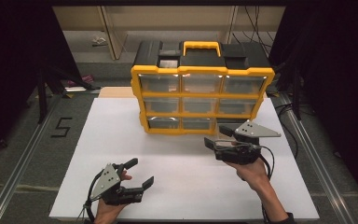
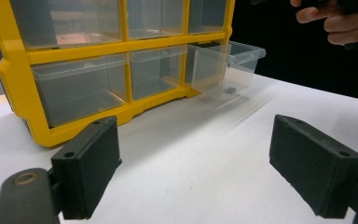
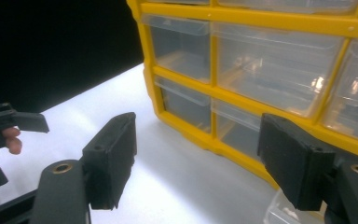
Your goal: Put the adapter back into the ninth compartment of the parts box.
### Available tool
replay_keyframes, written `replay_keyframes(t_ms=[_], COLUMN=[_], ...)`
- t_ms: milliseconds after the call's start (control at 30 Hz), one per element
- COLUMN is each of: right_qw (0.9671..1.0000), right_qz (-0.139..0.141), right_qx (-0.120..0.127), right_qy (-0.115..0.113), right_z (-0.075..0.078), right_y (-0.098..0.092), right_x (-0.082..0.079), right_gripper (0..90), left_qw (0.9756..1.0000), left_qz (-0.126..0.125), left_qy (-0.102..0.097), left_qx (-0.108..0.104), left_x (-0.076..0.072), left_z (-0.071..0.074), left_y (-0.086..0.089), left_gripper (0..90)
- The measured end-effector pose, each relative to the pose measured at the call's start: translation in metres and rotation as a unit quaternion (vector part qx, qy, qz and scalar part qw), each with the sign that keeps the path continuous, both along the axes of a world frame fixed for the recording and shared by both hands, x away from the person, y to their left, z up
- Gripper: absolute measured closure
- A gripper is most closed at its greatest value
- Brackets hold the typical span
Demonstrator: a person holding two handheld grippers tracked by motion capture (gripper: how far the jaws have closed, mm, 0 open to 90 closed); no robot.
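Lab recording bay, black curtains [image 1: 335,93], floor rails [image 1: 23,154], cables [image 1: 254,18]

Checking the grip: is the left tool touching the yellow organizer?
Apart. The left gripper view shows bare white table between the open left tool and the organizer.

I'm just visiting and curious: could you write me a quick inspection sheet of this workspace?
Surface: white table, bare in front.
Job's things: yellow drawer cabinet upright; its bottom right clear drawer pulled out, a small dark thing inside.
Clutter: nothing seen.
Grippers: left tongs open, holding nothing; right tongs open beside the pulled drawer.
Cables: one trails from each gripper; more behind the cabinet.
Surroundings: dark curtains, grey floor marked 5.
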State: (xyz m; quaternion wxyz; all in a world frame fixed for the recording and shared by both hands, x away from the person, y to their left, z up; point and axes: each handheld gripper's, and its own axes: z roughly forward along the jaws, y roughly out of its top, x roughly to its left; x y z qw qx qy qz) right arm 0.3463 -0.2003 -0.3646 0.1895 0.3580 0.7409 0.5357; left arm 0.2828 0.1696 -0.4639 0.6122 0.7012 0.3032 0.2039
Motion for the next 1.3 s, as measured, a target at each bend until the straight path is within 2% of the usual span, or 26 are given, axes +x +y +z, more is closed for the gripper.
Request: replay_keyframes(t_ms=[400,1000,1300], right_qw=[0.9997,0.9988,0.9984], right_qz=[0.012,0.021,0.015], right_qx=[0.012,0.024,0.035], right_qy=[-0.016,-0.038,-0.043], right_z=[-0.006,-0.016,-0.021], right_y=[0.004,-0.004,-0.011], right_x=[-0.010,-0.024,-0.030], right_gripper=[26.5,23.2,22.9], left_qw=[1.0000,1.0000,1.0000], left_qz=[-0.001,-0.004,-0.006], left_qy=[-0.001,0.000,0.000], left_qx=[0.000,-0.002,0.000], left_x=[0.000,0.000,0.000], left_z=[0.000,0.000,0.000], left_y=[0.000,0.000,-0.001], left_gripper=[15.9,15.9,15.9])
